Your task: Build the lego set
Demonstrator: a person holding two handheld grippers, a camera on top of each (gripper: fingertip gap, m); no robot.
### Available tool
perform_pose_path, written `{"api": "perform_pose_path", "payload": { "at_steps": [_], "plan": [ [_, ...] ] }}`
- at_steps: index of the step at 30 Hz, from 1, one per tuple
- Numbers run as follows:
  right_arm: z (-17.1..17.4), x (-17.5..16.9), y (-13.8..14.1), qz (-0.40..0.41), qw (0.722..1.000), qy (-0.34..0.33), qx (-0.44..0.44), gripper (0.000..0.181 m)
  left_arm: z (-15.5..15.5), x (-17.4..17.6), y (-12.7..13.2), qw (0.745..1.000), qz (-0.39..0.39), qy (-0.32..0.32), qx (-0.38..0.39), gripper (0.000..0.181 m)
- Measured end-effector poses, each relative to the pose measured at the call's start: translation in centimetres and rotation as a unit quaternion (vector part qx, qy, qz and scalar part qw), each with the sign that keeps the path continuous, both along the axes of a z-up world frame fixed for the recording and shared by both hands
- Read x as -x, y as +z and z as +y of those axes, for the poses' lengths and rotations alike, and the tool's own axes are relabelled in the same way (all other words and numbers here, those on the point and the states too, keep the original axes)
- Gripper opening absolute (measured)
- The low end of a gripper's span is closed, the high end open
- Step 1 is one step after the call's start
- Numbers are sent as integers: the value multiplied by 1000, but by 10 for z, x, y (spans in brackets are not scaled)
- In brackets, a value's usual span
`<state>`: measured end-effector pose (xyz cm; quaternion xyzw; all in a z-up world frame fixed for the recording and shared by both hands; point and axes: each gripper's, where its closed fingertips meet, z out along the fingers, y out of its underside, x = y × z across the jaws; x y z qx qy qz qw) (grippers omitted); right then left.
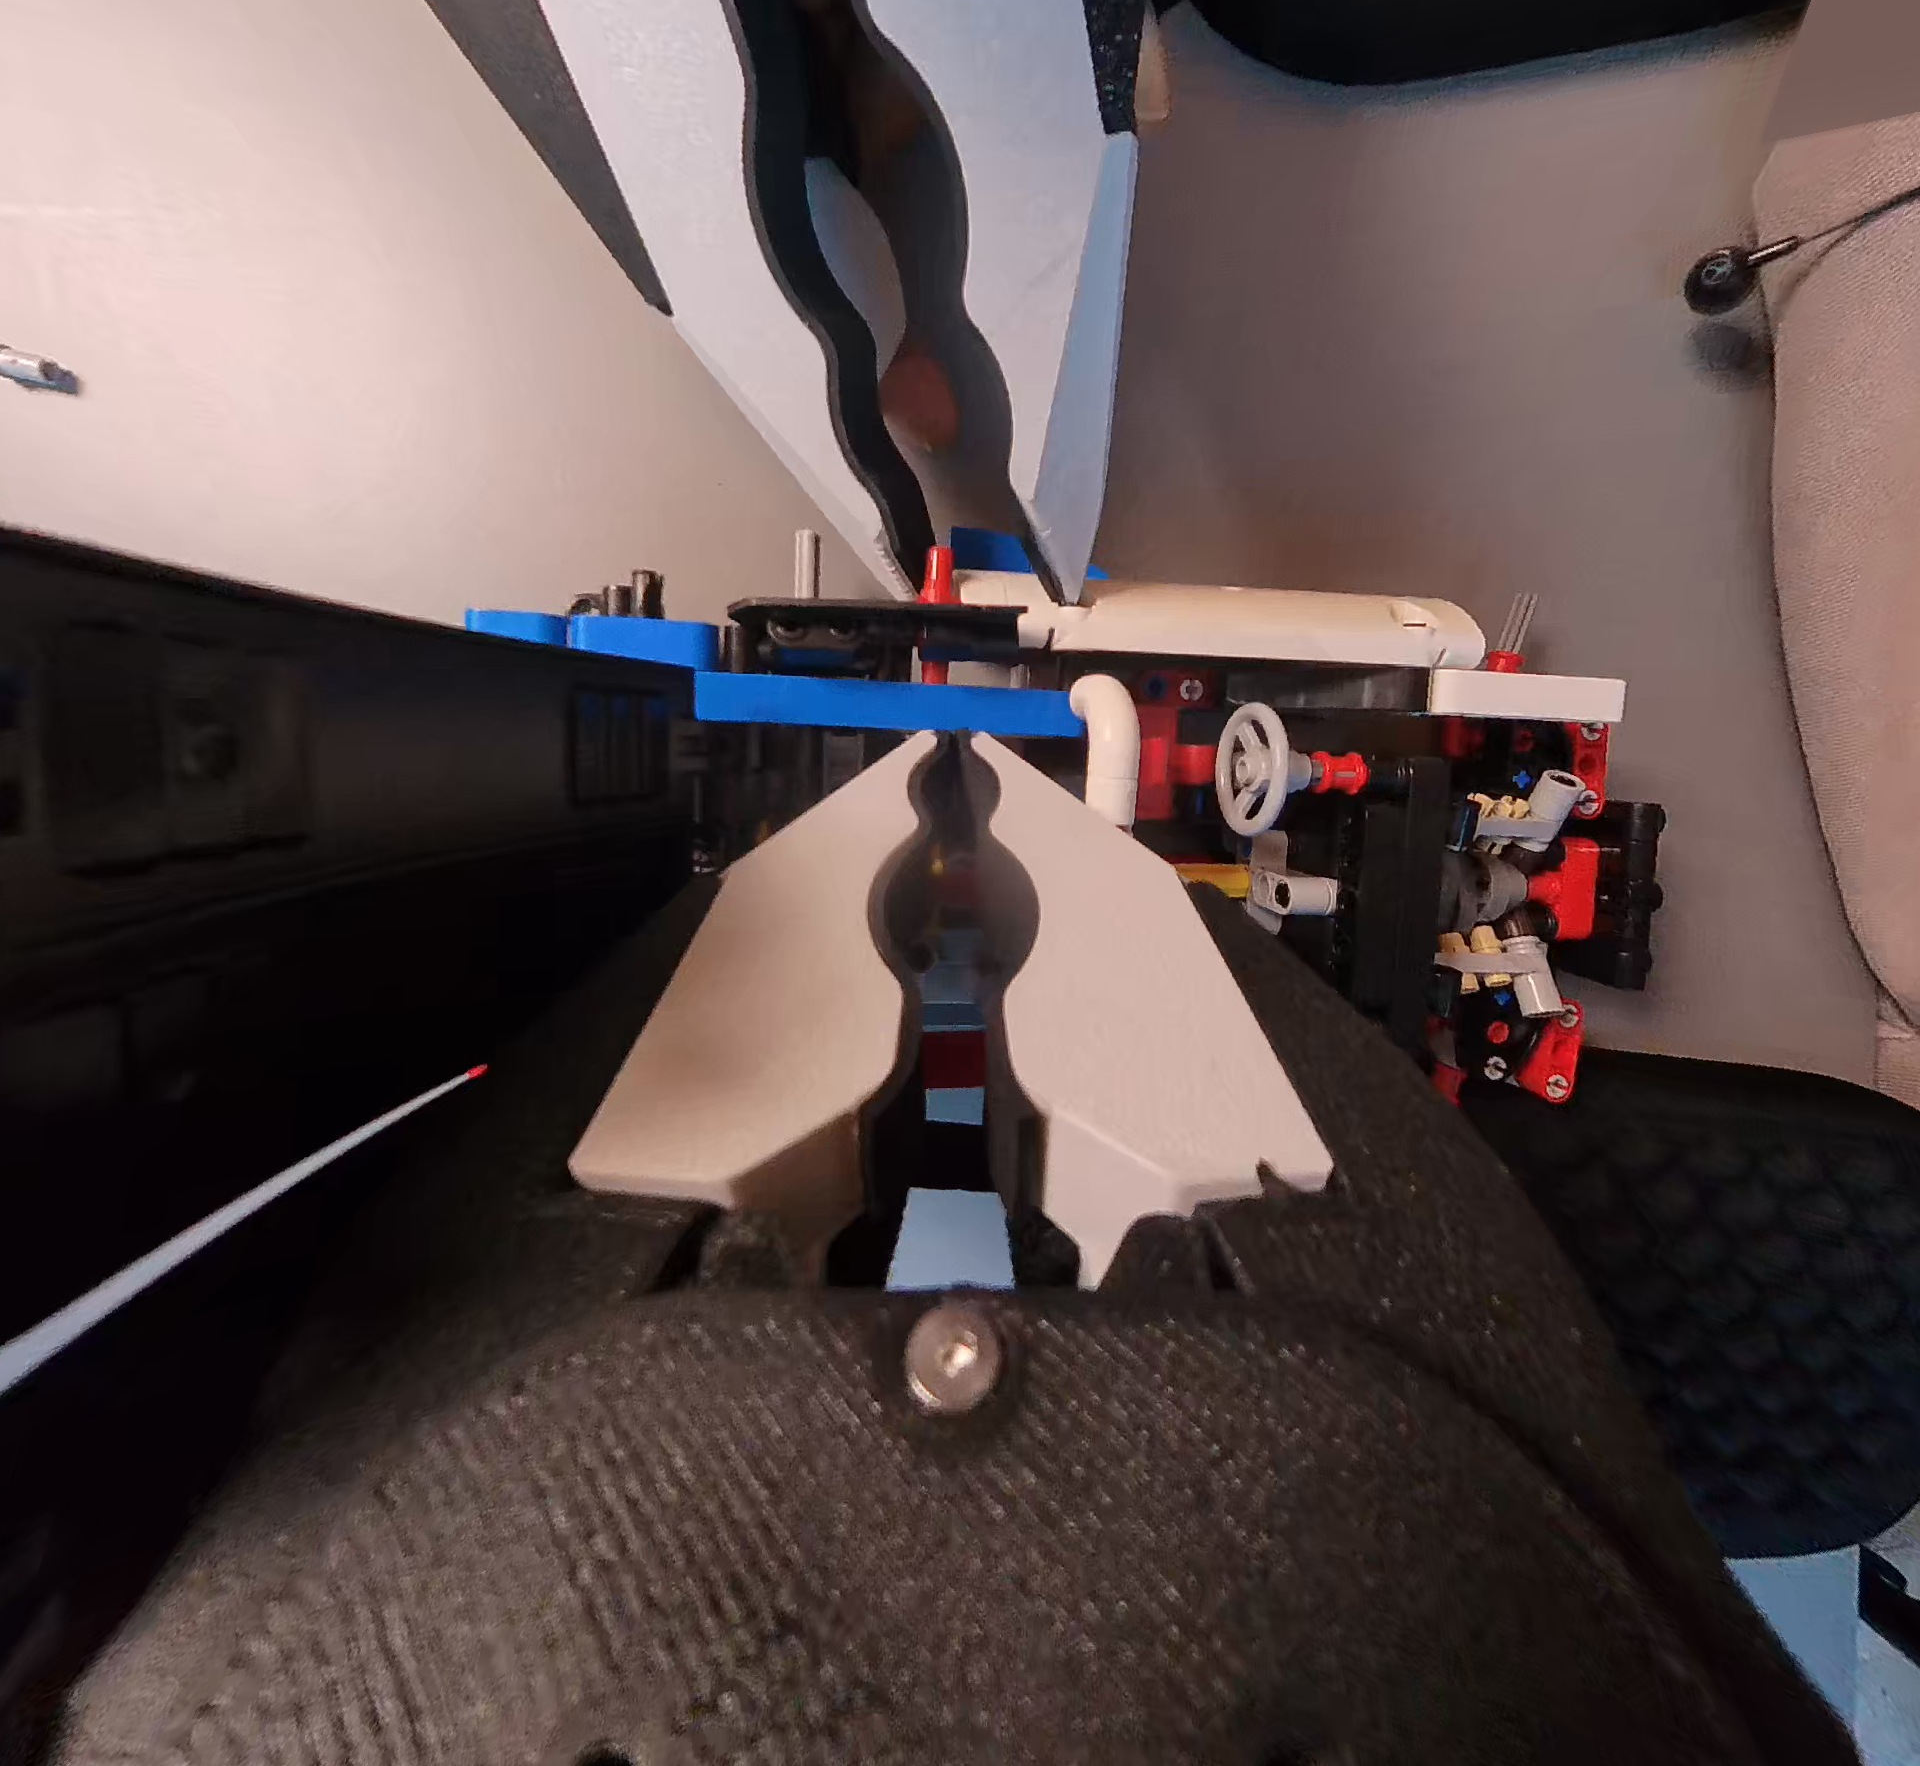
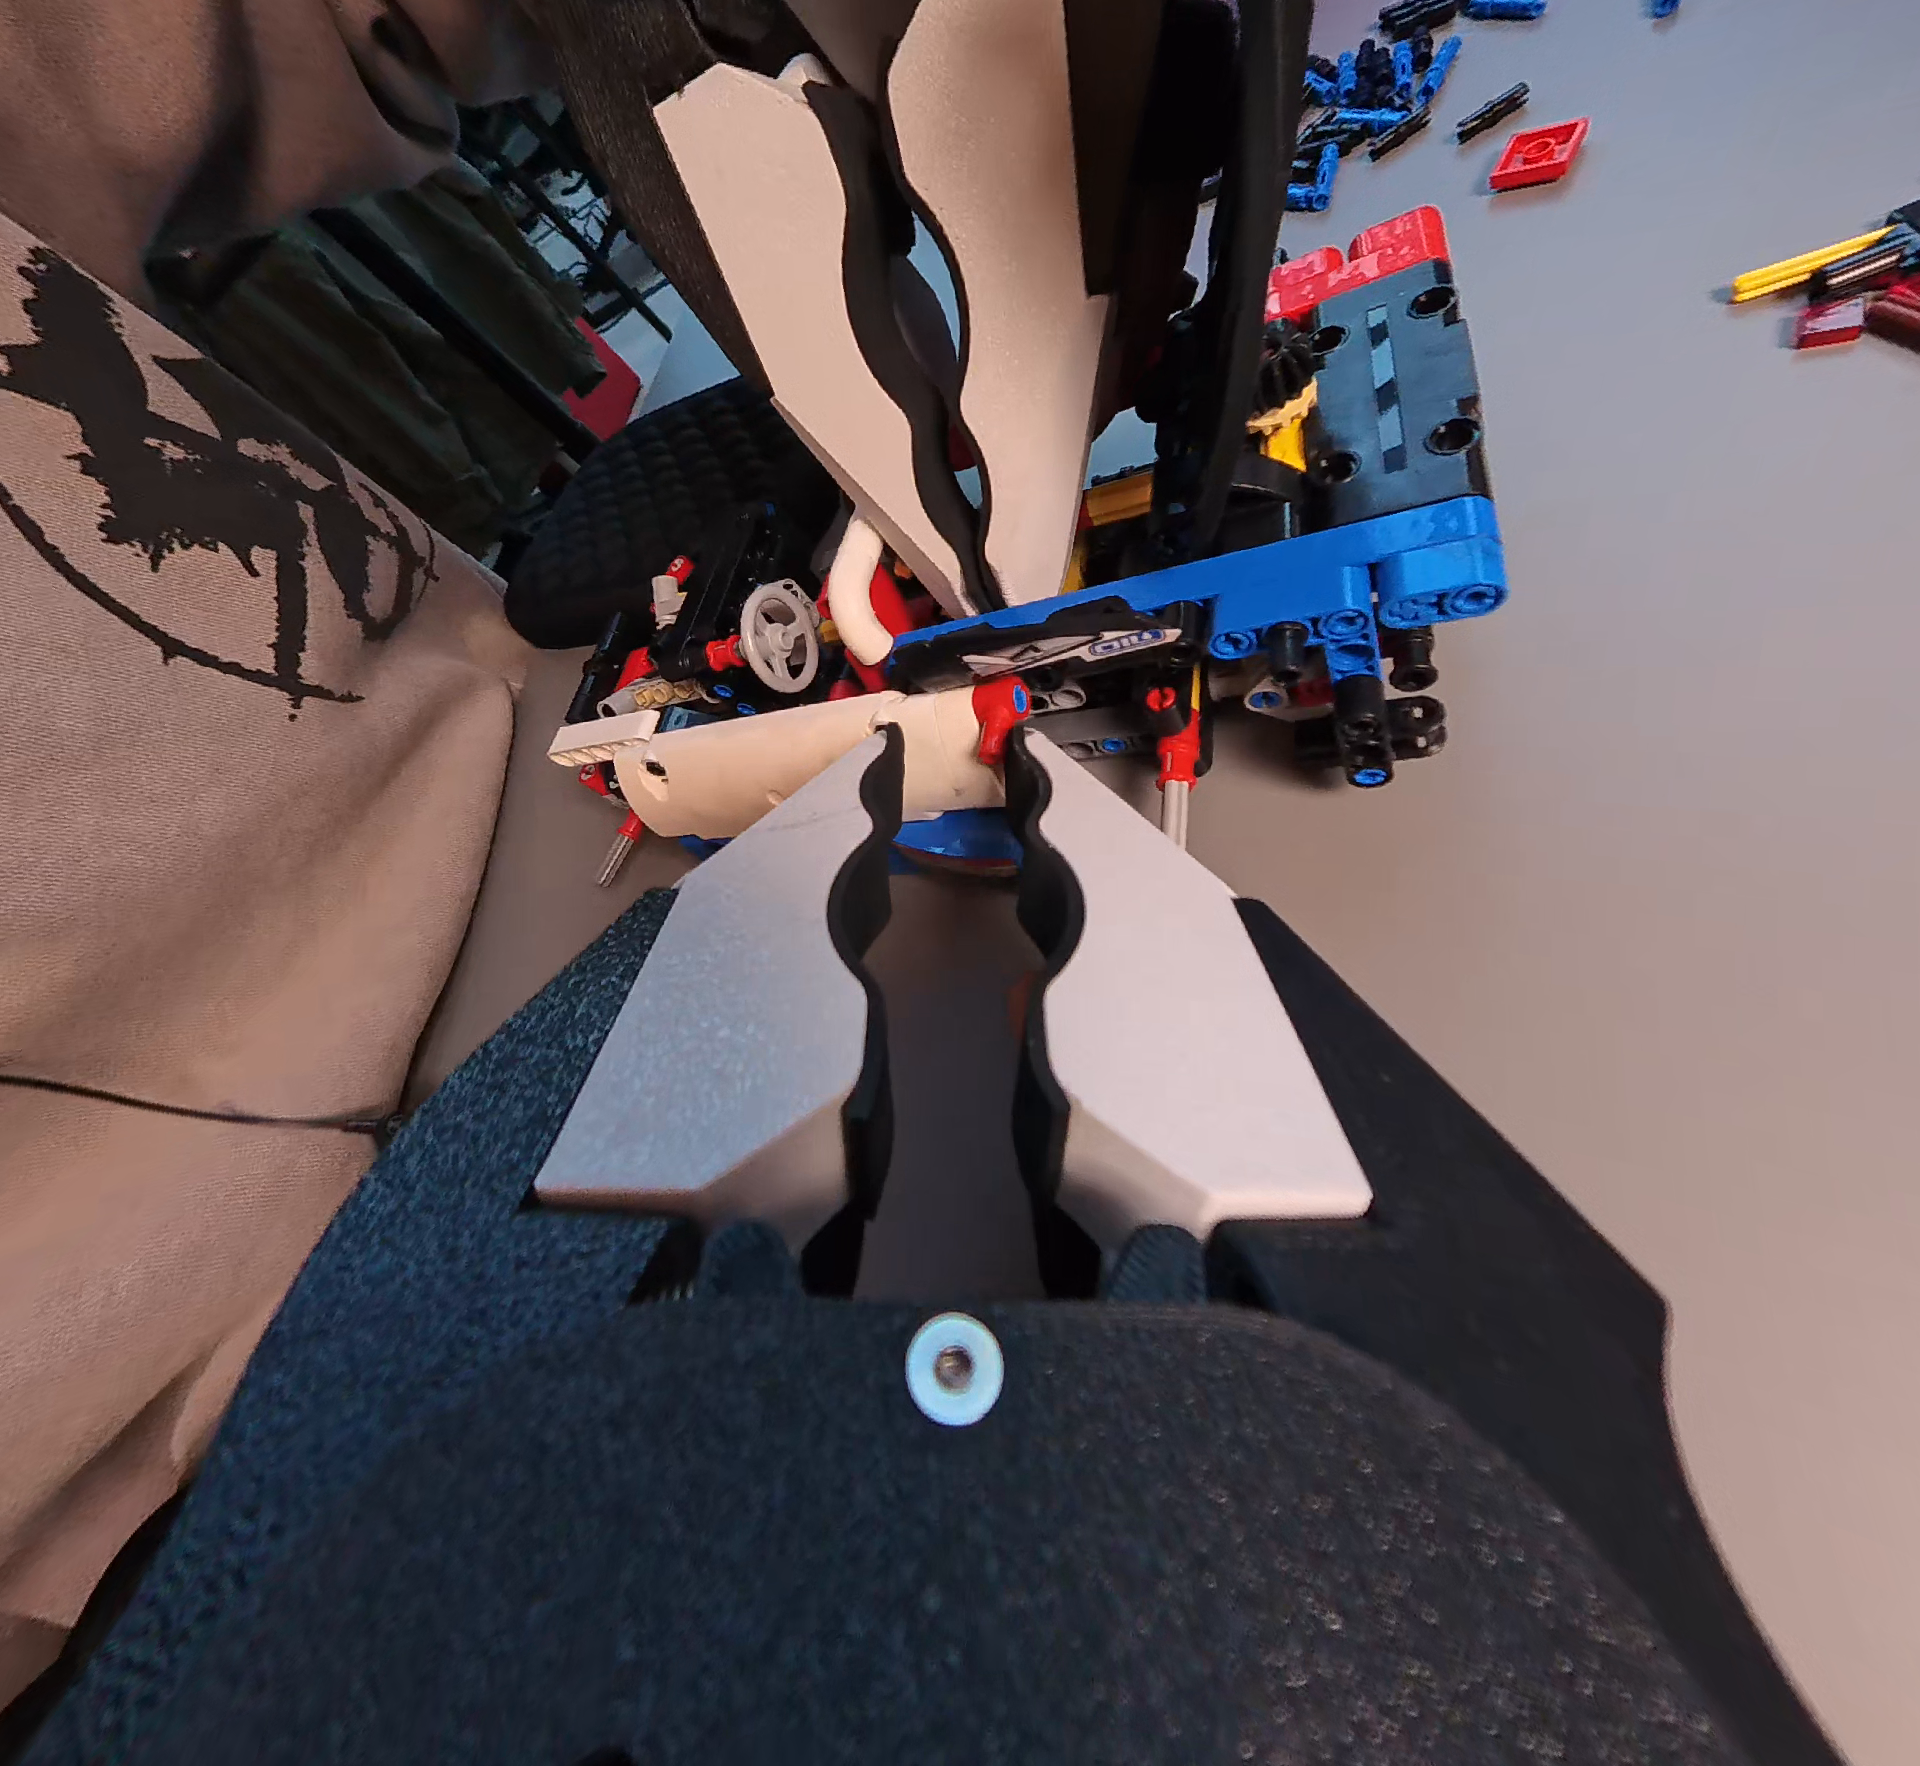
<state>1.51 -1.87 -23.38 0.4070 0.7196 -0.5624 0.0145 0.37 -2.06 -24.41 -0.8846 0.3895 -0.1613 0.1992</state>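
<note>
Two grippers meet at one lego model, a half-built vehicle at the centre of both views.

In the left wrist view, the left gripper (image 1: 951,740) rises from the bottom, its jaws pressed together on the model's blue beam (image 1: 883,703). The right gripper (image 1: 982,578) comes down from the top, its tips straddling a red pin (image 1: 937,573) and the white panel's (image 1: 1247,625) end.

In the right wrist view, the right gripper (image 2: 951,745) has jaws spread apart, touching the white panel beside the red pin (image 2: 1000,714).

The model (image 2: 1091,636) rests on a grey table (image 2: 1662,885). It has one grey steering wheel (image 2: 779,641), black frames, red blocks and a black tyre (image 2: 665,511) at centre left. Loose blue and black pins (image 2: 1392,75) lie scattered at upper right, with one red plate (image 2: 1538,153).
</note>
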Motion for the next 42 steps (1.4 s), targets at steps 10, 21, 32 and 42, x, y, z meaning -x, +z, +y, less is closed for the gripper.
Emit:
{"api": "perform_pose_path", "payload": {
  "at_steps": [10,21,32,42],
  "plan": [
    [-1,-1,0,-1,1000,10,-1,16,0,-2,0,1000,-7,6,-4,0],
    [1,-3,-2,-31,999,20,-29,16,0,-2,1,1000,-24,-2,-3,0],
    [1,-3,-3,-71,996,6,-52,16,0,-2,0,1000,-14,4,2,0],
    [1,-4,-3,-96,992,12,-75,16,0,-2,1,1000,-13,9,1,0]
  ]
}}
